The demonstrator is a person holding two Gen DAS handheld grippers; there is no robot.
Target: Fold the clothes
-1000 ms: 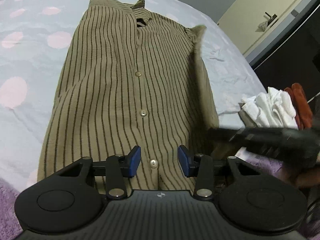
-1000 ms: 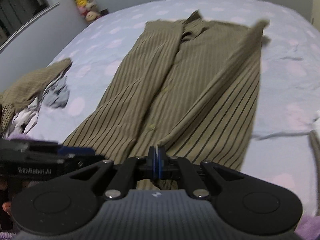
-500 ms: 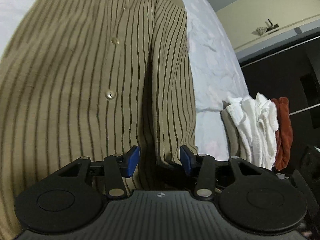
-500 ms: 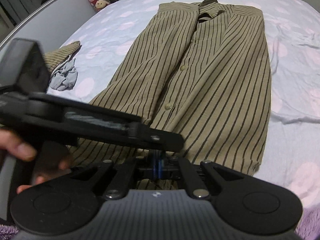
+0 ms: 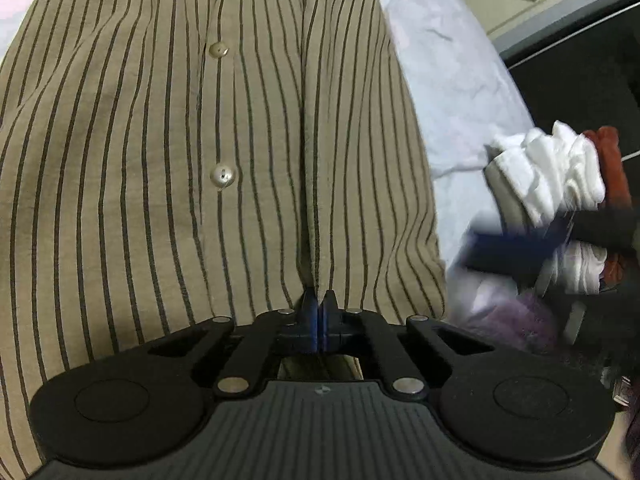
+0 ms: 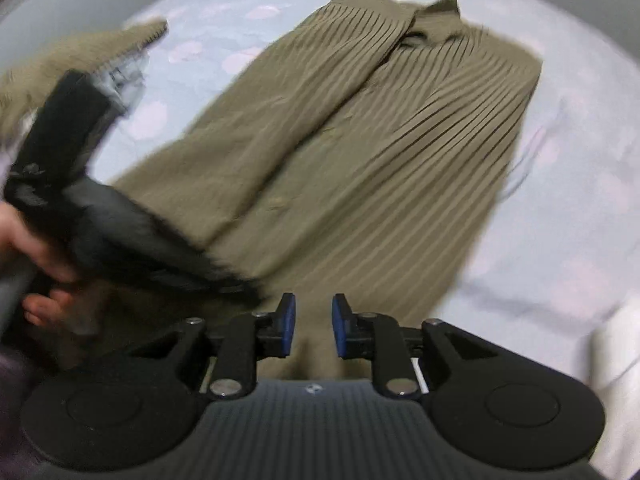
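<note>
Shirt, olive with dark stripes, spread buttoned-side up on pale dotted bedsheet, collar at far end. Left gripper clenched on a fold of shirt fabric near the hem, blue pads pressed together over the cloth. Right gripper released, pads apart, hovering just above the hem. Hand at left, blurred, holding the other tool. White clothes and rust cloth piled at right bed edge. Second striped garment crumpled at far left.
</note>
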